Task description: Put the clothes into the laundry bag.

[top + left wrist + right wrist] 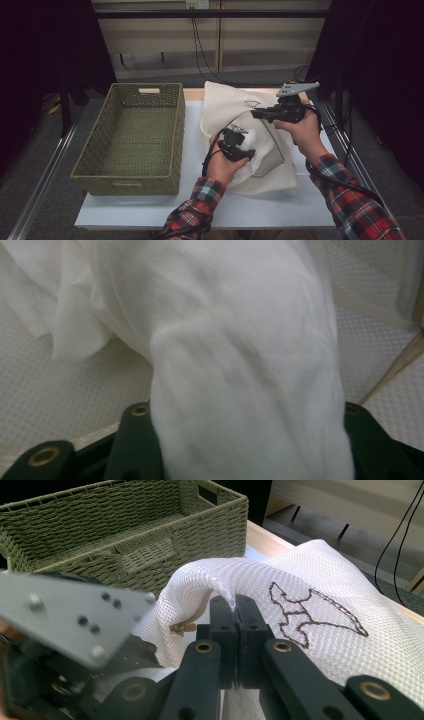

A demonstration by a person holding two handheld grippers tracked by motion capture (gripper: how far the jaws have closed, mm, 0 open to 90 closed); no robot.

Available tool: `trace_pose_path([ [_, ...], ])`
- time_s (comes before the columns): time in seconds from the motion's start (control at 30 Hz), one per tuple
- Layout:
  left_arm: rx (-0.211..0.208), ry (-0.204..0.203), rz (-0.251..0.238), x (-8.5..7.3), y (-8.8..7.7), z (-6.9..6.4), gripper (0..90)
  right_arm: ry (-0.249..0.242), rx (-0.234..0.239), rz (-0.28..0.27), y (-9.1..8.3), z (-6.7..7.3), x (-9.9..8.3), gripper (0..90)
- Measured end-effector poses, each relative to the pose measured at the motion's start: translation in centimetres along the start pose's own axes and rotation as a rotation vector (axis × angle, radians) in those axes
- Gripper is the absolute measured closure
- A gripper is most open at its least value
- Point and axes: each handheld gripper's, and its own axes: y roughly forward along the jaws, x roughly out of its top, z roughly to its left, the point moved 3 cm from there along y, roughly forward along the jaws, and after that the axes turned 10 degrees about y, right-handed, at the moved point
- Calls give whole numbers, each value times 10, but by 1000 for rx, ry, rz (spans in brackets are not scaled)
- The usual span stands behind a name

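On the white table point(150, 210), right claw point(235, 605) pinches mesh bag point(310, 580) (left claw point(239, 145) clamps white cloth point(240, 365)).

My right gripper point(257, 114) is held higher and farther out, pointing left across my body, jaws pinched tight on a fold of the mesh bag point(320, 595). My left gripper point(245, 152) sits lower and closer in, my hand wrapped under it, jaws partly apart around a bunch of white cloth point(240, 390). Both plaid-sleeved forearms angle inward.

Basket point(131, 140) left of mesh bag point(227, 107), both on table point(200, 205).
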Motion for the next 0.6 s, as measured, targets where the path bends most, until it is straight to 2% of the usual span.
trace_pose_path([
  [0.13,-15,2,9,-6,7,1,433,2,-1,1,0,0,-1,885],
  [0.17,-20,-12,-5,-6,8,0,405,4,-1,1,0,-1,-1,885],
  [0.27,-27,-7,-13,-6,5,3,272,3,-1,2,2,0,0,885],
  [0.43,-12,22,-32,-2,-9,5,135,4,-7,0,4,-1,-1,881],
  [0.5,-4,43,-26,-2,-16,6,116,4,-9,2,4,-2,-2,881],
  [0.6,-7,47,-25,-3,-23,6,99,6,-14,1,3,-2,-3,881],
])
